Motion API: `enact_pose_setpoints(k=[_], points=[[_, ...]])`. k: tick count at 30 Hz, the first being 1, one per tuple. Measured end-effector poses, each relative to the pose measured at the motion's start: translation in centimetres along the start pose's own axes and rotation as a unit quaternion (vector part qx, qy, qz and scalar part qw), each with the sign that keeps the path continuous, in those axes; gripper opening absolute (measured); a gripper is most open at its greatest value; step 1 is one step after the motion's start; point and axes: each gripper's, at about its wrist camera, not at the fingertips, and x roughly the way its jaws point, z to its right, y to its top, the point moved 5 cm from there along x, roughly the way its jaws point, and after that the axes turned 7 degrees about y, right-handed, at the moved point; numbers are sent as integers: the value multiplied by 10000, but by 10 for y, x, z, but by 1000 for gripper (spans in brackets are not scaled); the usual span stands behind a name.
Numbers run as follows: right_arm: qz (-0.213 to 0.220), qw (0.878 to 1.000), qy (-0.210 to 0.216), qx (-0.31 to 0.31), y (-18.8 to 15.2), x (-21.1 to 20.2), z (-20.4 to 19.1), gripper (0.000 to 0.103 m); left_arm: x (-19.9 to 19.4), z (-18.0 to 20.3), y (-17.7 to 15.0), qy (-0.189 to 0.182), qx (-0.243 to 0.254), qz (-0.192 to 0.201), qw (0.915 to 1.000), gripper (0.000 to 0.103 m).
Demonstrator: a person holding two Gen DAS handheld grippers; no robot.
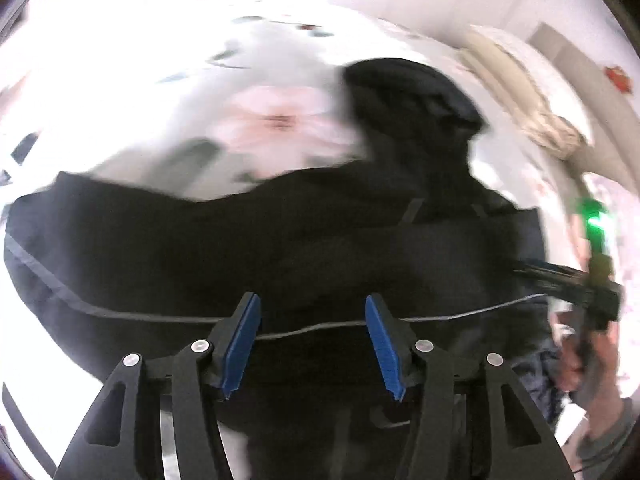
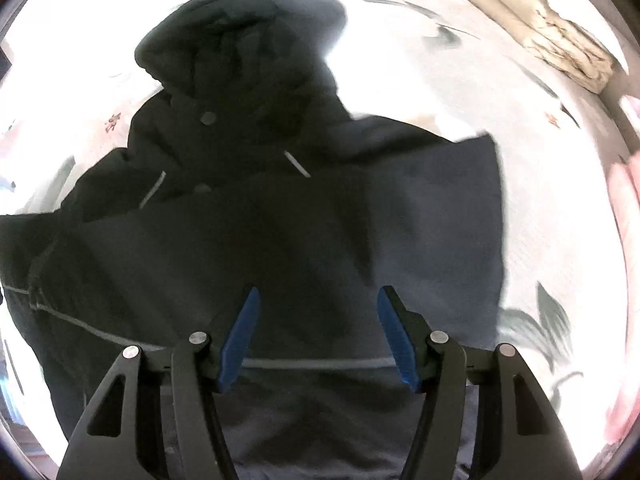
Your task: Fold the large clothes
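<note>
In the left wrist view, the left tongs [image 1: 312, 344] occupy the lower centre of the frame with jaws parted; no fabric lies between the blue pads [image 1: 243, 344], and a thin grey cord [image 1: 312, 326] crosses the gap. The black hooded jacket [image 1: 240, 248] spans the middle of the frame on a floral bedsheet [image 1: 140, 92], with its hood [image 1: 412, 92] at upper centre right. At the right edge, a hand [image 1: 592, 364] holds the other tool, which shows a green light [image 1: 594, 220]. In the right wrist view, the right tongs [image 2: 318, 336] sit at lower centre, jaws parted and empty, above the jacket body. The hood lies at upper centre left. A folded beige blanket [image 2: 532, 36] rests at upper right.
</note>
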Motion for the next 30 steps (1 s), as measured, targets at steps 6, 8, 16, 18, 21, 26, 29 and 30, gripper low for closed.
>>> enact_pose_setpoints(k=[6, 8, 16, 18, 21, 26, 29, 30], points=[[-496, 9986, -156, -94, -4, 50, -14, 65, 86, 40, -19, 75, 127, -805, 9966, 57], [-516, 9985, -159, -76, -5, 54, -14, 66, 109, 37, -28, 217, 153, -1027, 9944, 57], [-770, 9968, -124, 160, 5, 47, -13, 74, 63, 19, -27, -164, -44, -705, 9974, 60], [-675, 9975, 129, 186, 4, 28, -16, 74, 37, -4, -31, -47, -163, -554, 9983, 60], [-463, 9984, 320, 0, -9, 2, -44, 74, 10, -57, -44, 243, -611, -502, 9966, 60], [-737, 9967, 65, -341, -40, 24, -75, 73, -20, -161, -64, 895, -1375, -358, 9858, 60], [-964, 9950, -72, -259, -50, 48, -75, 77, -31, -229, -68, 1078, -1981, -241, 9739, 60], [-944, 9951, -96, -271, -48, 49, -75, 81, -34, -249, -68, 1157, -2184, -202, 9688, 60]])
